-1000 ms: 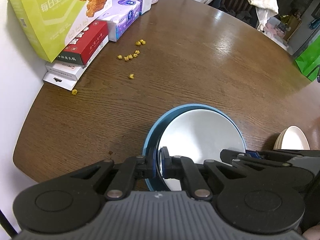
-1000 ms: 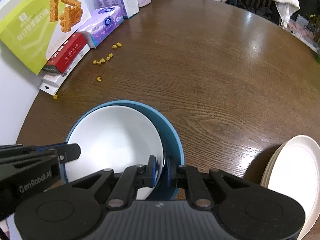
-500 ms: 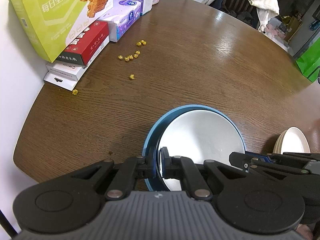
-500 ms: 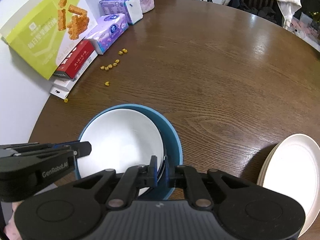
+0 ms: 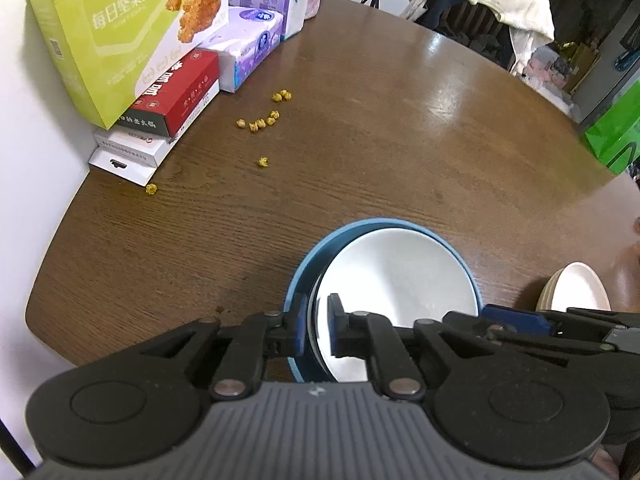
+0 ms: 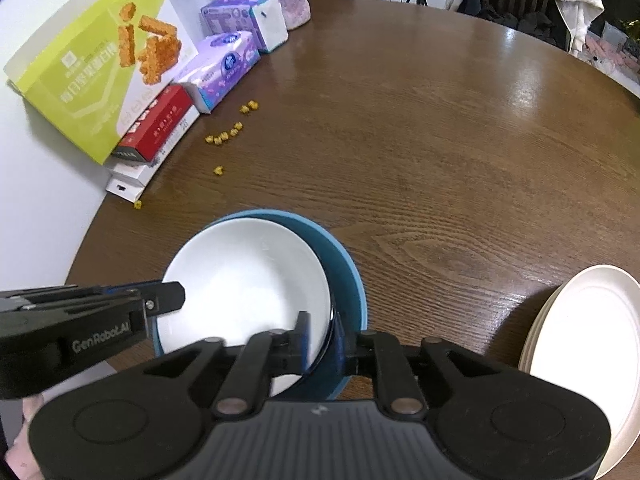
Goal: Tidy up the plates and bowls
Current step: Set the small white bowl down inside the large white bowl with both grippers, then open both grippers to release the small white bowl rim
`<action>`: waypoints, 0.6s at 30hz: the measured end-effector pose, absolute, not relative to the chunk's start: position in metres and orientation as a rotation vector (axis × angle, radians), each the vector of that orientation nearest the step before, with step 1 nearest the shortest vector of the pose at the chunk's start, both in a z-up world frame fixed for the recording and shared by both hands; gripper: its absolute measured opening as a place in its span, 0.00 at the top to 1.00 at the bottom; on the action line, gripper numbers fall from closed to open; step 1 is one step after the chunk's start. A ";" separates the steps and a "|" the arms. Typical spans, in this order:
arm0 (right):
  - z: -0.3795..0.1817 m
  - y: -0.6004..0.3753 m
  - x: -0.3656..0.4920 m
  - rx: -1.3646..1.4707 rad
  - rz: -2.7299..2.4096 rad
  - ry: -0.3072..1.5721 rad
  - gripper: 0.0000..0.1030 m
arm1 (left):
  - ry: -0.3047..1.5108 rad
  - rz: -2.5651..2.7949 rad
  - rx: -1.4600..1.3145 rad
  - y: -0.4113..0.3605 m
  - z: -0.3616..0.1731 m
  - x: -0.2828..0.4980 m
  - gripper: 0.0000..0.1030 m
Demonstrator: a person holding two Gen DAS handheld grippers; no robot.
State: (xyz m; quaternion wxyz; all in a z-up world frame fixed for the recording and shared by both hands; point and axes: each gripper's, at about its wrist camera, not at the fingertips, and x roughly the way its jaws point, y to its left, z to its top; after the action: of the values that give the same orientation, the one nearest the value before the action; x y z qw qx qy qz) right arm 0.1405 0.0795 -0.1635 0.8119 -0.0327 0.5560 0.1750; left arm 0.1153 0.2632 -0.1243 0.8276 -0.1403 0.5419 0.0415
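Two grippers, jaws just opening | left gripper [image 5: 317, 330] and right gripper [image 6: 322, 338] (marked "GenRobot.AI") straddle, unclamped, opposite rims of white plate [image 6: 248, 280] nested in blue bowl [image 6: 346, 280] | cream plates [image 6: 592, 344] stacked nearby on table [image 6: 420, 152].

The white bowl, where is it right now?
In both wrist views the white bowl sits nested inside the blue bowl at the near edge of the wooden table, with the stack of cream plates to its right.
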 end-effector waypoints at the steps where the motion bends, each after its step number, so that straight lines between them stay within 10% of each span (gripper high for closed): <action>1: -0.161 0.078 0.140 -0.068 0.376 1.181 0.64 | 1.142 0.089 -0.304 0.265 -0.123 0.114 0.71; 14: -0.136 0.044 0.118 -0.014 0.410 1.033 0.17 | 0.918 0.092 -0.269 0.270 -0.085 0.081 0.02; 18: -0.130 0.030 0.107 -0.014 0.404 0.977 0.13 | 0.837 0.081 -0.271 0.271 -0.073 0.068 0.00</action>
State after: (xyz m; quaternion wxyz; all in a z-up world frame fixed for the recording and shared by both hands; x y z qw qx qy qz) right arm 0.1071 0.0302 -0.1298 0.8636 -0.0067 0.4659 0.1928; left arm 0.0682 0.2709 -0.0734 0.9041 -0.1311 0.4048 0.0390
